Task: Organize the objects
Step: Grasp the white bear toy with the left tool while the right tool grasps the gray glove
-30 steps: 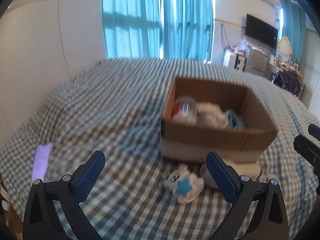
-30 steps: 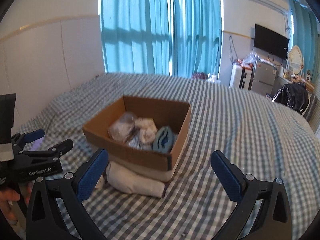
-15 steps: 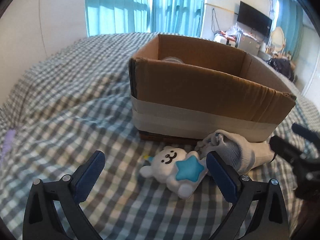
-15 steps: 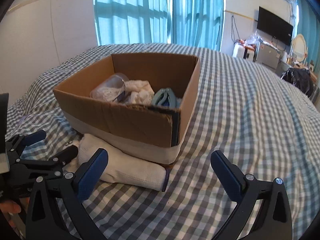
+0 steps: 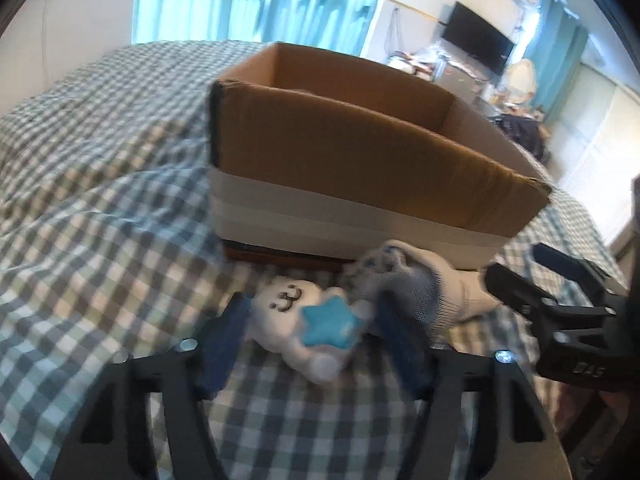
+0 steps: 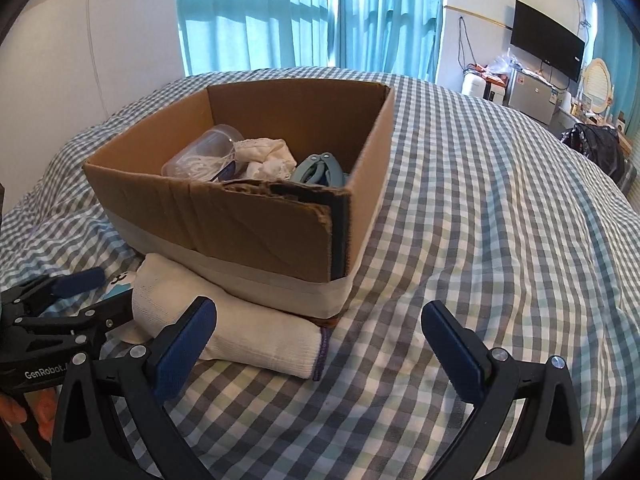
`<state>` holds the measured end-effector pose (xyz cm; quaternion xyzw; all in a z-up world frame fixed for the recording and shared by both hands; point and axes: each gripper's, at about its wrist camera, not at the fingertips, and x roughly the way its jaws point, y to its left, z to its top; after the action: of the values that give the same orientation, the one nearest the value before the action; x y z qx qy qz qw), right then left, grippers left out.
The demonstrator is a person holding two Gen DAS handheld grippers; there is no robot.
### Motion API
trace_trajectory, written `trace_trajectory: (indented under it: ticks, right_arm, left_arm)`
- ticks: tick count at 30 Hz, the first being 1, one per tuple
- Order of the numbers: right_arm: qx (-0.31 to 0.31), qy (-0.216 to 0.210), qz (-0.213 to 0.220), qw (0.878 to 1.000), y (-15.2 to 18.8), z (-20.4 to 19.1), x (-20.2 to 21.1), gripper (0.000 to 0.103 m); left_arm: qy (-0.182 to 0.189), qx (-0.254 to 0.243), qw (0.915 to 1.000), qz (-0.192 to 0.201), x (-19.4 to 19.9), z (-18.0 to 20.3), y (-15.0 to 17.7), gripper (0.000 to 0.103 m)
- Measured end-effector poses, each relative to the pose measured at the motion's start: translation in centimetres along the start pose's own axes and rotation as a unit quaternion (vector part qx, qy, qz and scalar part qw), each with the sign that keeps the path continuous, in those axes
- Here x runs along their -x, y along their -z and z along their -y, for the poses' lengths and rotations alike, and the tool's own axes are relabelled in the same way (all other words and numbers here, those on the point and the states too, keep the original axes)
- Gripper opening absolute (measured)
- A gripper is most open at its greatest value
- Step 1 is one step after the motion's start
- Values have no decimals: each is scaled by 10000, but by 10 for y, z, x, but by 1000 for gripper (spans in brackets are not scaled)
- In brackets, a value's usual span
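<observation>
From my left wrist camera, the left gripper brackets the white plush toy with the blue star dead ahead at 12 o'clock, pads at its flanks, grip unconfirmed, cardboard box just beyond. From my right wrist camera, the right gripper hangs wide open and empty; the white glove, lying along the box front, stretches toward 10 o'clock past its left pad.

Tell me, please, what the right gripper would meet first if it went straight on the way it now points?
Probably the cardboard box: its near corner lies straight ahead of the open right gripper. The white glove lies toward its left finger; depth is uncertain.
</observation>
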<state>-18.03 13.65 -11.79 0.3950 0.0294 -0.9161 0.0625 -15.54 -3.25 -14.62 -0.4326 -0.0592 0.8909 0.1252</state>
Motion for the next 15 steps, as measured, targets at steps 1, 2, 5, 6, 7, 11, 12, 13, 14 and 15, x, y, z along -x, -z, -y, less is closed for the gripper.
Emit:
trace_trajectory:
  ticks: [1, 2, 5, 6, 7, 11, 12, 13, 14, 15]
  right_arm:
    - [2, -29, -4, 10000, -1, -2, 0, 103]
    - [0, -76, -12, 10000, -2, -4, 1, 103]
    - [23, -113, 7, 9999, -4, -13, 5, 103]
    - [42, -129, 10, 9999, -4, -15, 6, 103]
    - [62, -142, 14, 9999, -4, -18, 7, 103]
    - [235, -257, 15, 9994, -7, -35, 8, 103]
    - [292, -296, 2, 9991, -7, -39, 7, 103]
    - [405, -330, 5, 9986, -8, -45, 5, 103]
    - [485, -321, 17, 9983, -8, -49, 4, 103]
    - [626, -286, 20, 9976, -8, -54, -1, 103]
  left_arm:
    - [7, -14, 10000, -9, 0, 0, -1, 64]
    - [33, 6, 10000, -21, 2, 0, 0, 64]
    - [67, 178, 9998, 69, 14, -7, 0, 39]
    - [93, 208, 9997, 121, 20, -9, -1, 28]
    - [67, 226, 9996, 154, 25, -10, -3, 28]
    - [-185, 63, 9997, 146, 26, -10, -5, 28]
    - [-196, 33, 9997, 125, 24, -10, -4, 28]
    - [-239, -28, 9996, 145, 24, -9, -3, 29]
    - [-311, -126, 9993, 168, 23, -7, -3, 30]
    - [-367, -193, 9990, 177, 23, -5, -3, 35]
